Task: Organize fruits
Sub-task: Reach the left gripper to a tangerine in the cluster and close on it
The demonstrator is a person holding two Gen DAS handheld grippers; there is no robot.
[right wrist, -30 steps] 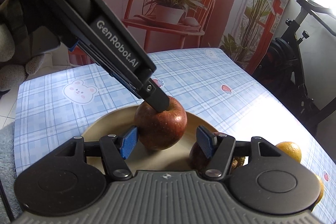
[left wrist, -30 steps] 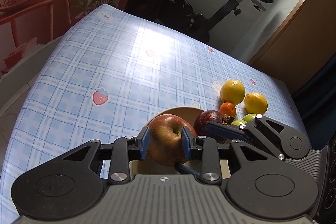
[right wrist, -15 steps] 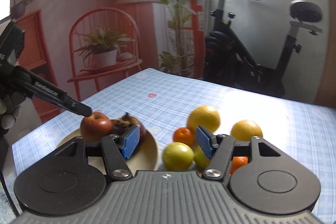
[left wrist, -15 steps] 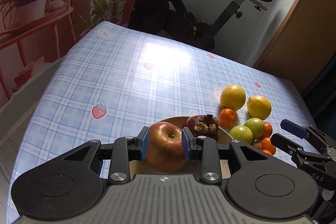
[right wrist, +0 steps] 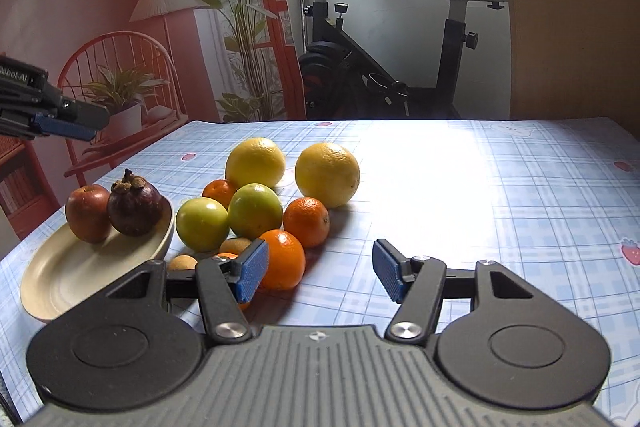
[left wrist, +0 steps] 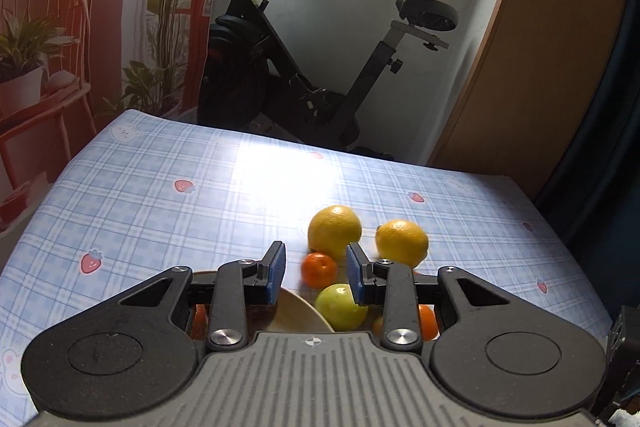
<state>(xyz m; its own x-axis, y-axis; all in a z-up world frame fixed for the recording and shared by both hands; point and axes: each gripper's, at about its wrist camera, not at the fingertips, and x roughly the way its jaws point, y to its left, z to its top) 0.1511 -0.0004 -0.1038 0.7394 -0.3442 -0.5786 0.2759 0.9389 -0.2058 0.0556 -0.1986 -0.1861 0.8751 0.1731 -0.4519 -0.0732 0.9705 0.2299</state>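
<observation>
Right wrist view: tool (right wrist: 320,273) open and empty, orange (right wrist: 283,259) against its left pad.

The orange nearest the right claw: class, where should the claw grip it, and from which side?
Grip the orange across its widest middle. Come from its open right-hand side: the table is bare there, while other fruit crowds its left and back. The right claw is open and empty beside it.

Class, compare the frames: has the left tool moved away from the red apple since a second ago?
Yes. The left tool has let go and lifted clear; the red apple sits on the plate beside the mangosteen.
</observation>
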